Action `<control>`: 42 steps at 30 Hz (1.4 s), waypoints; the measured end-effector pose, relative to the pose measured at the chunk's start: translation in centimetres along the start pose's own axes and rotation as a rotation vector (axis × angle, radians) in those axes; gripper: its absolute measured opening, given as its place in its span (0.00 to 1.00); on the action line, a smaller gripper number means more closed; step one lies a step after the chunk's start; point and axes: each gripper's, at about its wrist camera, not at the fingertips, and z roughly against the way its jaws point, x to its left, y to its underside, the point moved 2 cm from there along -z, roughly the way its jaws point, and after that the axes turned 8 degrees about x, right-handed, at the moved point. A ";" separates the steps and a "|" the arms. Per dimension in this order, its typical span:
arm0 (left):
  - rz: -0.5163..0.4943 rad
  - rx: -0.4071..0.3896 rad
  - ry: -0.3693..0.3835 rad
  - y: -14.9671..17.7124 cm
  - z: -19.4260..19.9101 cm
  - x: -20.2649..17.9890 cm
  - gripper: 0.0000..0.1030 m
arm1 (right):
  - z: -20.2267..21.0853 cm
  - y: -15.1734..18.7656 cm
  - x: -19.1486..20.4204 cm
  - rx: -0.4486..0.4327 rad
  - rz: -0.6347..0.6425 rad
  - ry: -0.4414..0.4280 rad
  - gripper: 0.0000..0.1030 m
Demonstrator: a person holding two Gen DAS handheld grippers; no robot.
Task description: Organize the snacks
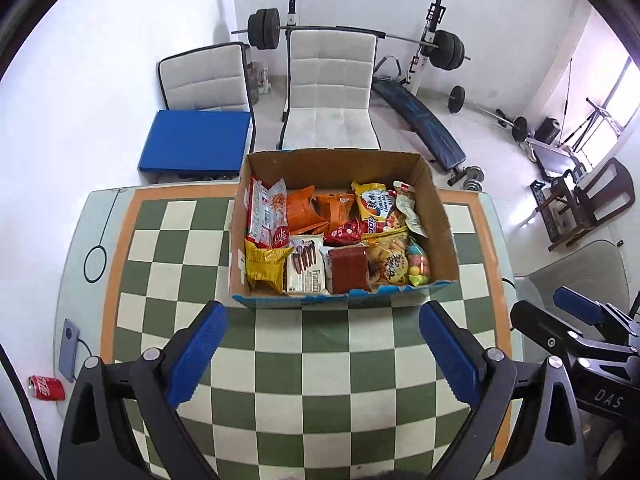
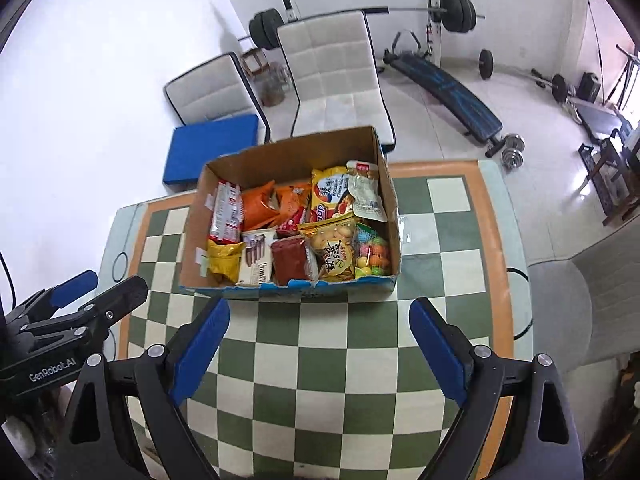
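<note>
An open cardboard box (image 1: 436, 216) (image 2: 292, 150) sits on the checkered table, packed with snack packets: a yellow packet (image 1: 266, 266) (image 2: 224, 260), a white wafer pack (image 1: 306, 266) (image 2: 256, 256), a dark red pack (image 1: 348, 268) (image 2: 290, 260), orange bags (image 1: 304, 208) (image 2: 260, 202) and a bag of coloured candy balls (image 1: 418, 266) (image 2: 372, 254). My left gripper (image 1: 322, 316) is open and empty, just short of the box's near edge. My right gripper (image 2: 320, 314) is open and empty, also near that edge. Each gripper shows in the other's view: the right (image 1: 568, 308), the left (image 2: 92, 284).
The green-and-white checkered table (image 1: 320, 380) (image 2: 320, 380) has an orange border. Two white chairs (image 1: 328, 92) (image 2: 332, 76) and a blue cushion (image 1: 196, 140) (image 2: 212, 146) stand behind it. A red can (image 1: 46, 387) and a grey device (image 1: 68, 350) lie at the left. Gym equipment fills the back.
</note>
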 end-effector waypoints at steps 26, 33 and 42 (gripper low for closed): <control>0.030 -0.118 -0.023 6.6 10.1 -0.1 0.96 | 12.7 8.9 2.2 -0.121 0.066 0.024 0.91; 0.034 -0.163 -0.049 6.2 10.2 0.3 0.96 | 13.4 8.2 1.6 -0.184 0.054 0.063 0.96; 0.052 -0.204 -0.079 3.9 8.8 0.7 0.96 | 12.8 6.2 1.2 -0.251 0.040 0.119 0.97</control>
